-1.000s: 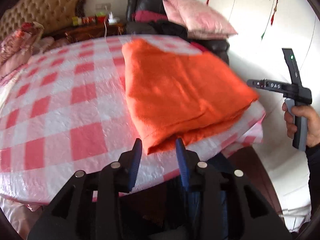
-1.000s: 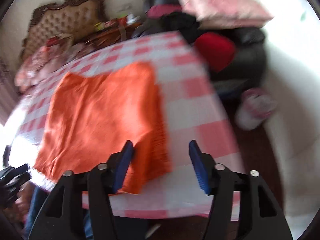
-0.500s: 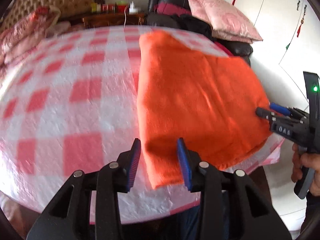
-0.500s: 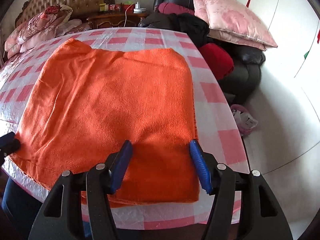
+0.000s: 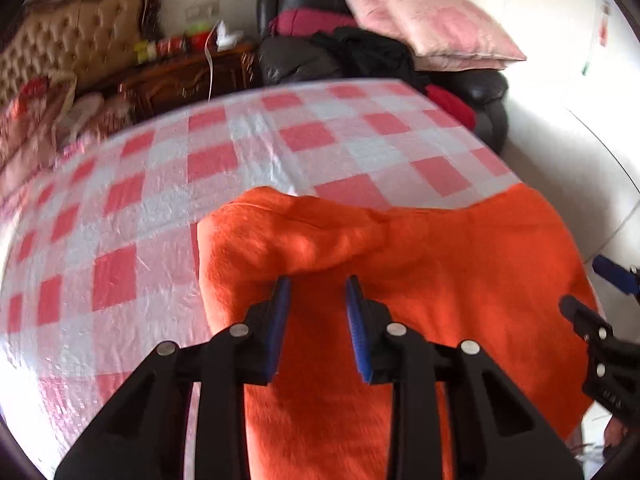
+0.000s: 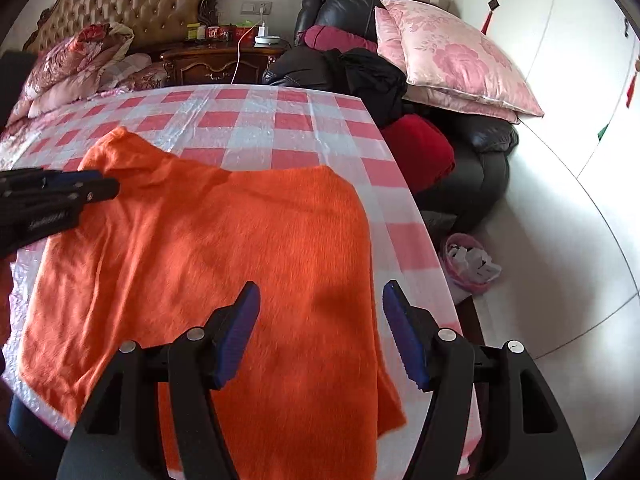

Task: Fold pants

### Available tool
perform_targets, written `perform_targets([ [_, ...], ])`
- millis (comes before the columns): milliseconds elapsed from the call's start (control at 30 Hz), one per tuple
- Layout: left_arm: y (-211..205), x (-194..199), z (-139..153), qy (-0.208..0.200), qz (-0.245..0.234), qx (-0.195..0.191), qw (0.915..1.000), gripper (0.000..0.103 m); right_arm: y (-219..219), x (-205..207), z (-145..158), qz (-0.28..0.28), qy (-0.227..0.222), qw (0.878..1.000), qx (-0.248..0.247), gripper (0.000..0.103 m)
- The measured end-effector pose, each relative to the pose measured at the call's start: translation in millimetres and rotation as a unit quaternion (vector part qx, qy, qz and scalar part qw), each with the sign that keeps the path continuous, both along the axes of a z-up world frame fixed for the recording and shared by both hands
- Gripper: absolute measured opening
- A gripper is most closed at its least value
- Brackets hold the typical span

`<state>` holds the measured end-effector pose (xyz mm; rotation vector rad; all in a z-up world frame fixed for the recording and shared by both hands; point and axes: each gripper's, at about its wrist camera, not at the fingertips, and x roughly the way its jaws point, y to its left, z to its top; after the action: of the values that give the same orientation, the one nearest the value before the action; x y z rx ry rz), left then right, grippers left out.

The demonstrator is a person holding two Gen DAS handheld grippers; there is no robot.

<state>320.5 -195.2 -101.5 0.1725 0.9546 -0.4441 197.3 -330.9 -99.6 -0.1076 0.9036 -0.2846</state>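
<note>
The folded orange pants [image 5: 420, 288] lie flat on the pink-and-white checked table [image 5: 168, 208], near its front edge. My left gripper [image 5: 317, 292] is open and empty, hovering over the pants' left part, where the cloth bulges up at the far edge. In the right wrist view the pants [image 6: 224, 248] fill the near table. My right gripper [image 6: 320, 300] is open wide and empty above their near right part. The left gripper [image 6: 80, 190] shows at the left of that view, and the right gripper [image 5: 592, 296] at the right edge of the left wrist view.
The checked table [image 6: 280, 120] ends just right of the pants. Beyond it stand a black sofa [image 6: 480, 148] with pink pillows [image 6: 452, 60] and dark clothes, a wooden nightstand [image 6: 220, 60] and a bed with a tufted headboard [image 6: 132, 4]. A pink basket [image 6: 472, 264] sits on the white floor.
Both grippers have moved forward over the pants. The left one has swung from the pants' left edge to above them. Both stayed open.
</note>
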Motion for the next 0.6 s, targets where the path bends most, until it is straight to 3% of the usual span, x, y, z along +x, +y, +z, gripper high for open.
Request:
perform_targets([
  [67,1,7,-9,0.014,0.0,0.002,0.9999,0.03,-3,8,-11,0.002,0.021,1.0,-0.003,0.063],
  [200,5,2,-2,-0.003,0.005,-0.007,1.0,0.03,-8,9,-15,0.001,0.022,1.0,0.006,0.066],
  [233,9,-5,8,-0.016,0.011,-0.018,0.9996,0.035,-8,6,-10,0.0,0.013,1.0,0.008,0.066],
  [267,12,-10,14,-0.025,0.017,-0.025,0.9992,0.046,-8,4,-7,-0.001,0.008,1.0,0.008,0.067],
  [333,24,-32,34,-0.052,0.029,-0.048,0.9971,0.058,-6,-7,5,-0.005,-0.009,1.0,0.013,0.068],
  [400,37,-55,51,-0.069,0.038,-0.062,0.995,0.059,-1,-21,17,-0.006,-0.024,1.0,0.019,0.068],
  [600,77,-137,73,-0.061,0.075,-0.079,0.9921,0.071,18,-70,48,-0.018,-0.051,0.998,0.034,0.071],
])
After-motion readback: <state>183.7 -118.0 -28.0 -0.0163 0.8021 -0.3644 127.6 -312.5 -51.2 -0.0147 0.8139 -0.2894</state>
